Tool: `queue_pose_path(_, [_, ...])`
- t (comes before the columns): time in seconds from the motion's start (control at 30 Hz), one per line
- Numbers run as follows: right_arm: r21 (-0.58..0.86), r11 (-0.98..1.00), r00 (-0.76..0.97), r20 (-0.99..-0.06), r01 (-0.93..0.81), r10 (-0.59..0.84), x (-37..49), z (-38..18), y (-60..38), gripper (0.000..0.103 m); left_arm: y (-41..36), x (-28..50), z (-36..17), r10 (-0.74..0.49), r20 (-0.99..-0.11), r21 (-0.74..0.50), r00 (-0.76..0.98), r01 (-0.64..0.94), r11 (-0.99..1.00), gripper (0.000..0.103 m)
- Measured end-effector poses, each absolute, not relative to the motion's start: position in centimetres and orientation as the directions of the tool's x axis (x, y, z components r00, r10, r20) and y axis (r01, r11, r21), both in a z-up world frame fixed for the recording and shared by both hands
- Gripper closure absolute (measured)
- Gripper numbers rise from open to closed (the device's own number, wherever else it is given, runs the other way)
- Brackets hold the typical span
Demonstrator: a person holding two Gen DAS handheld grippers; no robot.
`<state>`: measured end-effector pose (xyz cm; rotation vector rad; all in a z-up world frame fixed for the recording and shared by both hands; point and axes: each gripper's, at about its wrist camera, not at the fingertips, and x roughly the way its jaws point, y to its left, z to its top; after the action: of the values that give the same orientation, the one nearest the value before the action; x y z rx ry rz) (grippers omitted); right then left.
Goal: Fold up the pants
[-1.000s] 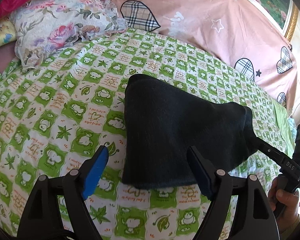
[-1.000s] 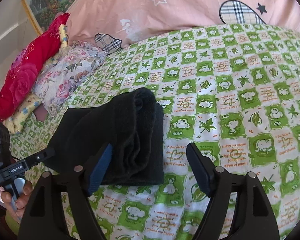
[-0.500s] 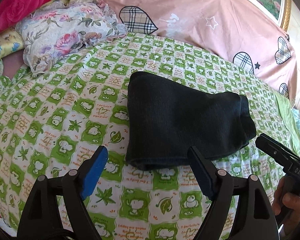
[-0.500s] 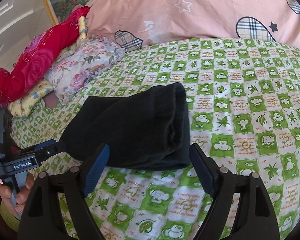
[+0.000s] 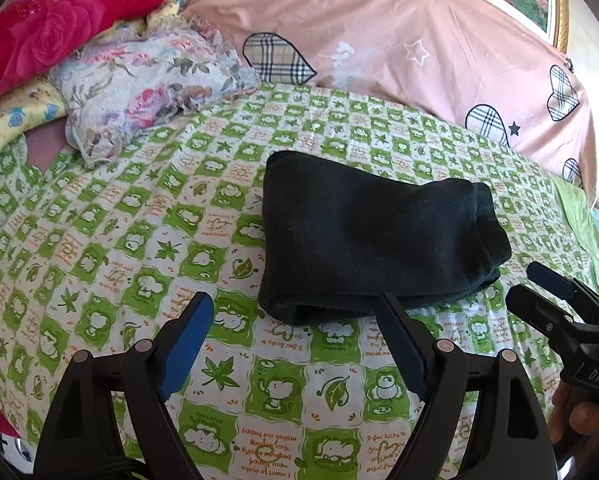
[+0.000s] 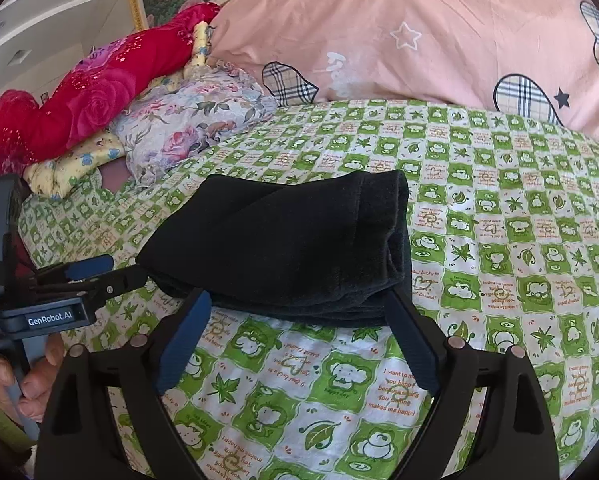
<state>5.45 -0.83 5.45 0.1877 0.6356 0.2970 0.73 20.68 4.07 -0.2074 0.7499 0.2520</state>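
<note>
Resting in a compact dark bundle on the green checked bedsheet (image 5: 139, 240), the pants (image 5: 371, 236) lie below the pink pillow (image 5: 419, 60), apparently folded. The left gripper (image 5: 295, 344) gapes empty just short of the bundle; the right gripper (image 6: 299, 340) is empty too, its jaws opening. Risk now: a finger catching the near edge would drag the layers loose.

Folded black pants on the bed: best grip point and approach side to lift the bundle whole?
Judging by the layers, take the pants at the thick folded end, coming level from the right in the right wrist view. All layers meet there, so one pinch likely catches the stack. The right claw, opening and empty, sits just short of it.
</note>
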Motion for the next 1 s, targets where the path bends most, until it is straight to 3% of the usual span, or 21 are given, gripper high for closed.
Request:
queue_pose_path(0.53, [0.212,0.953,0.803,-0.515,-0.218,0.299,4.1,4.7,-0.6,0.01,18.3,0.3,2.8,0.234,-0.674,0.005,0.701,-0.312,0.95,0.018])
queue_pose_path(1.0, [0.209,0.95,0.815,-0.491,-0.232,0.307,4.0,3.8,-0.2,0.006,19.2,0.8,1.8,0.23,-0.687,-0.007,0.689,-0.324,0.946,0.017])
